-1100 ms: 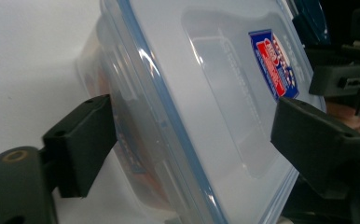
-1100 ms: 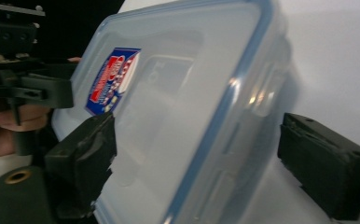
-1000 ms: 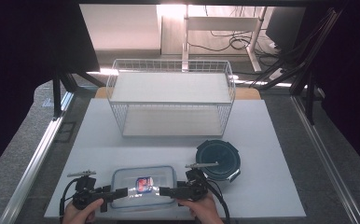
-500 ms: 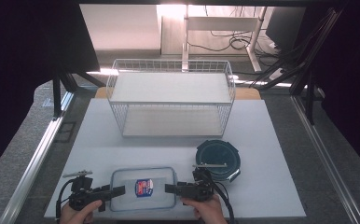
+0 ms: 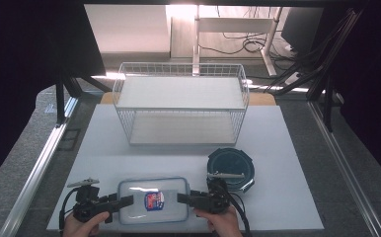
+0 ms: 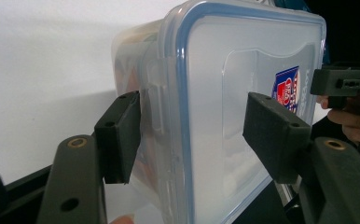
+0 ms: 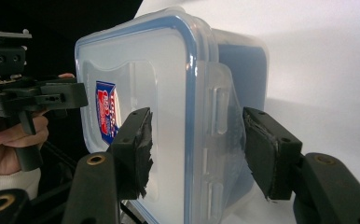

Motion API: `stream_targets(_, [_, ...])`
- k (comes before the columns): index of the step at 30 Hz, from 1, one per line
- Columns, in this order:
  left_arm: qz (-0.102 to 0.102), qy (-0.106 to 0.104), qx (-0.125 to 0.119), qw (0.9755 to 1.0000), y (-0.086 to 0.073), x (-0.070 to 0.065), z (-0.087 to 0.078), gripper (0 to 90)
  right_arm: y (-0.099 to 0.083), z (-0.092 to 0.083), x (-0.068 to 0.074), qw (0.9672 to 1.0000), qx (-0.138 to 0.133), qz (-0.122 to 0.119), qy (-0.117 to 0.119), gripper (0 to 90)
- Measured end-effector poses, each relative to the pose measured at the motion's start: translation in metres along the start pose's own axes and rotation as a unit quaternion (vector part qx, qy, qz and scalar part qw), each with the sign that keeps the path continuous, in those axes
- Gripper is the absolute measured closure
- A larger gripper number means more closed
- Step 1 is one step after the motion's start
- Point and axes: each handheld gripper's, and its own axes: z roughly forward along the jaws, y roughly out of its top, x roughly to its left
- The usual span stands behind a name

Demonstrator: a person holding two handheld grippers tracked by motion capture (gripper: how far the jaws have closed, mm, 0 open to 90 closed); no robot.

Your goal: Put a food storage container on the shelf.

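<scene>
A clear plastic container (image 5: pixel 151 190) with a blue-rimmed lid and a small label lies near the front edge of the white mat (image 5: pixel 287 148). My left gripper (image 5: pixel 128 200) holds its left end and my right gripper (image 5: pixel 181 198) its right end. Both pairs of jaws have just been closing with the container between them. In the left gripper view my gripper (image 6: pixel 197 135) has one pad on the lid and the other on the side latch of the container (image 6: pixel 206 70). In the right gripper view my gripper (image 7: pixel 199 151) clamps the container (image 7: pixel 169 60) the same way, bending the latch flap.
A white wire basket (image 5: pixel 178 109) stands across the back of the mat. A dark teal round lidded tub (image 5: pixel 230 168) sits just behind my right gripper. Metal rails run along both table sides. Hands grip both tools at the bottom edge.
Both pairs of jaws have narrowed onto the container's two ends. The container itself stays in about the same spot.
</scene>
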Motion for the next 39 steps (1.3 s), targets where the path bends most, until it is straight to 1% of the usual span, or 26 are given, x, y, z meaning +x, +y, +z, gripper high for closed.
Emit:
stream_targets(2, [0.002,-0.002,-0.002,1.0,0.001,-0.002,0.0,38.0,0.001,-0.003,0.001,1.0,-0.004,-0.005,-0.002,44.1])
stream_targets(8, [0.016,-0.003,-0.006,0.9998,0.01,-0.01,-0.001,38.0,0.008,-0.012,0.005,0.9996,-0.014,-0.026,-0.006,44.2])
stream_targets(11, [0.022,-0.008,-0.009,0.9997,0.015,-0.012,-0.002,38.8,0.012,-0.016,0.006,0.9993,-0.015,-0.032,-0.005,44.2])
stream_targets(14, [0.026,-0.009,-0.012,0.9996,0.021,-0.015,-0.002,39.0,0.018,-0.019,0.007,0.9992,-0.017,-0.037,-0.006,44.2])
stream_targets(23, [0.048,-0.017,-0.017,0.9986,0.052,-0.026,0.002,39.1,0.043,-0.034,0.01,0.9979,-0.034,-0.054,-0.016,44.3])
stream_targets(26, [0.049,-0.02,-0.017,0.9984,0.061,-0.028,0.003,39.1,0.051,-0.038,0.01,0.9976,-0.037,-0.056,-0.018,44.3])
stream_targets(30, [0.054,-0.024,-0.022,0.998,0.074,-0.031,0.004,39.4,0.061,-0.042,0.011,0.9969,-0.045,-0.062,-0.021,44.3])
stream_targets(33, [0.06,-0.022,-0.023,0.9977,0.083,-0.036,0.003,39.5,0.07,-0.046,0.012,0.9965,-0.047,-0.066,-0.02,44.3])
stream_targets(36, [0.061,-0.024,-0.027,0.9975,0.093,-0.039,0.003,39.9,0.081,-0.05,0.011,0.9962,-0.047,-0.071,-0.019,44.3])
stream_targets(39, [0.061,-0.029,-0.031,0.9972,0.105,-0.042,0.004,40.3,0.092,-0.054,0.012,0.9957,-0.052,-0.074,-0.019,44.3])
